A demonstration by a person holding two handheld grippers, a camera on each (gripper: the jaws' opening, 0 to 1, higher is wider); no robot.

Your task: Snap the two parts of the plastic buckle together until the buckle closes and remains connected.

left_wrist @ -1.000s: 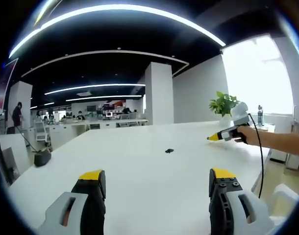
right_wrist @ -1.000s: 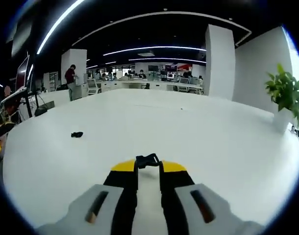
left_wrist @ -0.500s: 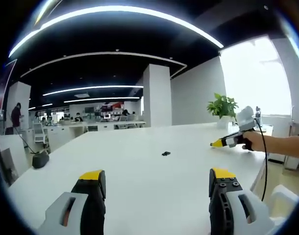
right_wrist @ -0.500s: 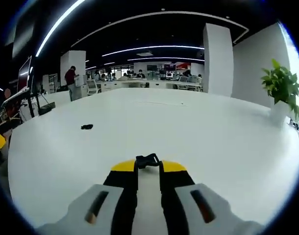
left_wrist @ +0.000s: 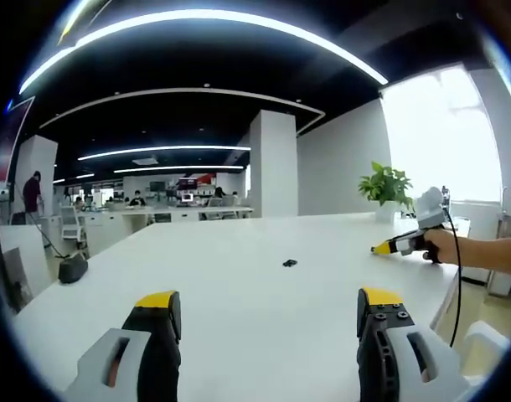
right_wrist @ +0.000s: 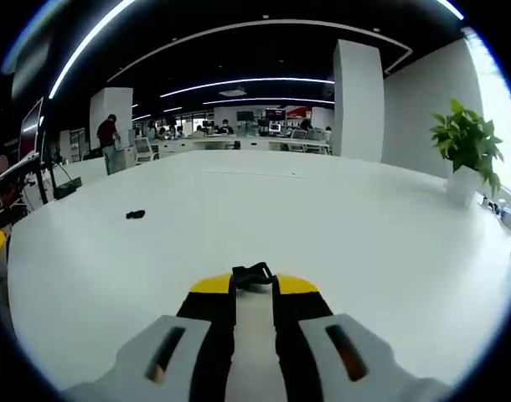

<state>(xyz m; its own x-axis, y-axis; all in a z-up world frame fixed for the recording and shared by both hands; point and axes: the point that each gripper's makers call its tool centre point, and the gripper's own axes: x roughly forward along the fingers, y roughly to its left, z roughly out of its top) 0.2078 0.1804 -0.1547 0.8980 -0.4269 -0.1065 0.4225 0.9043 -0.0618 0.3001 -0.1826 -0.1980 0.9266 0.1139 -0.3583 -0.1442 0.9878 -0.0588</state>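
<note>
A small black buckle part [left_wrist: 290,263] lies alone on the white table [left_wrist: 239,301], well ahead of my left gripper [left_wrist: 268,314], whose yellow-tipped jaws stand wide open with nothing between them. In the right gripper view the same loose part [right_wrist: 135,214] rests far off to the left. My right gripper [right_wrist: 253,286] is shut on the other black buckle part [right_wrist: 252,275], which sticks out above its fingertips. In the left gripper view the right gripper [left_wrist: 394,246] is held by a hand over the table's right side.
A potted green plant [left_wrist: 387,186] stands at the table's far right edge, also seen as the plant [right_wrist: 467,151]. A dark object with a cable [left_wrist: 73,268] sits at the table's left edge. Office desks and people fill the background beyond a white pillar [left_wrist: 272,163].
Both views shifted a little with the hands. In the left gripper view the right gripper has drawn off to the right, still shut on its buckle part. The loose part stays on the table.
</note>
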